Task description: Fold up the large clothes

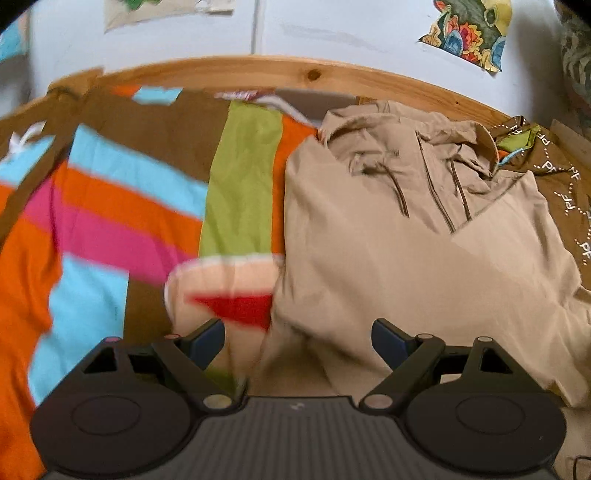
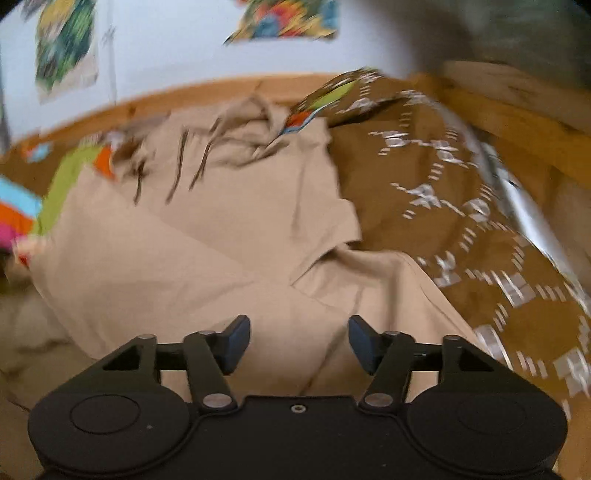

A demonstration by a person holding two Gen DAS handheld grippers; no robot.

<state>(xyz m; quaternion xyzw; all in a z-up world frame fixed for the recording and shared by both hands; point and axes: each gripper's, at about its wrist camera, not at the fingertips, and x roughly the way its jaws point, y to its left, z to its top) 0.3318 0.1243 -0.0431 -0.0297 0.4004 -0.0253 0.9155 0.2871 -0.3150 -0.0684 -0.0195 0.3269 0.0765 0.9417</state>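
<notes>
A beige hooded sweatshirt (image 1: 406, 251) lies on a bed, hood and brown drawstrings toward the wooden headboard, its sides folded inward over the body. In the right wrist view the same beige sweatshirt (image 2: 207, 236) shows a folded flap and a sleeve running toward the camera. My left gripper (image 1: 298, 343) hovers open just above the sweatshirt's near left edge, nothing between its fingers. Over the lower middle of the garment, my right gripper (image 2: 299, 343) is open too, holding nothing.
The striped bedcover (image 1: 110, 206) spreads left of the sweatshirt. A brown pillow with white print (image 2: 461, 206) lies to the right. The wooden bed frame (image 1: 258, 70) curves behind, against a white wall with colourful pictures (image 1: 472, 33).
</notes>
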